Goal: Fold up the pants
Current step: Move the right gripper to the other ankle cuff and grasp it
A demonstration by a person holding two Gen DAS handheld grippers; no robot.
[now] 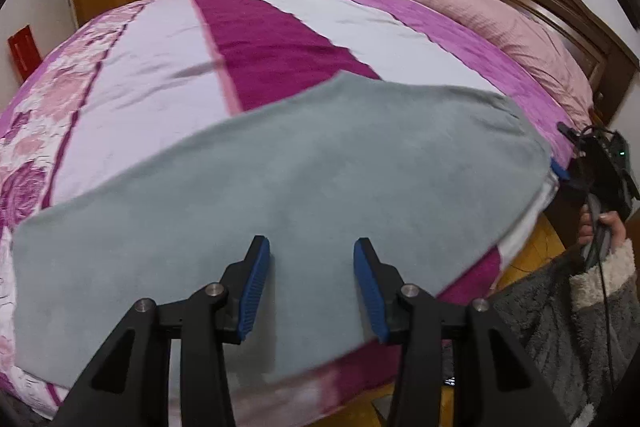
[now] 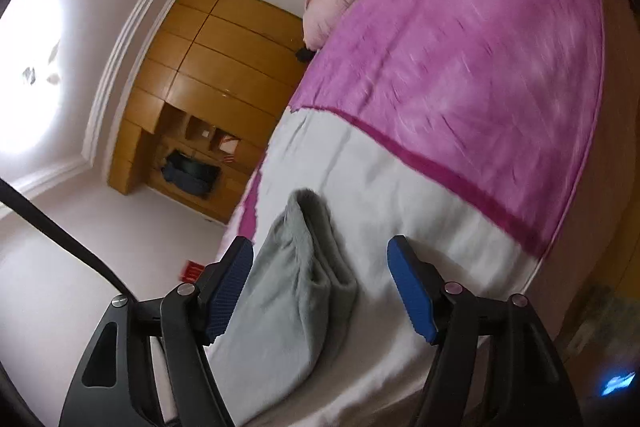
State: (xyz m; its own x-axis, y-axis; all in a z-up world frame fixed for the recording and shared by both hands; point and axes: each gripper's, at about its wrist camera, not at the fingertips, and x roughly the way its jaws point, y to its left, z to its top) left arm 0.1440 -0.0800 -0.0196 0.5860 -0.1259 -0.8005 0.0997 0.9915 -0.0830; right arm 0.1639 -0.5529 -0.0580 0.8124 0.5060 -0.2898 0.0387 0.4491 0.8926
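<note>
Two parted grippers [image 1: 311, 247] [image 2: 320, 247], one pants [image 1: 280, 187]

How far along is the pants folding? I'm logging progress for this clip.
Early on. Done: the grey pants lie spread flat along the striped bedspread, apparently with the legs stacked. In hand: nothing; the left hand-held gripper hangs open over the middle, and the right hand-held gripper is open at one end. Left: the crosswise folds.
</note>
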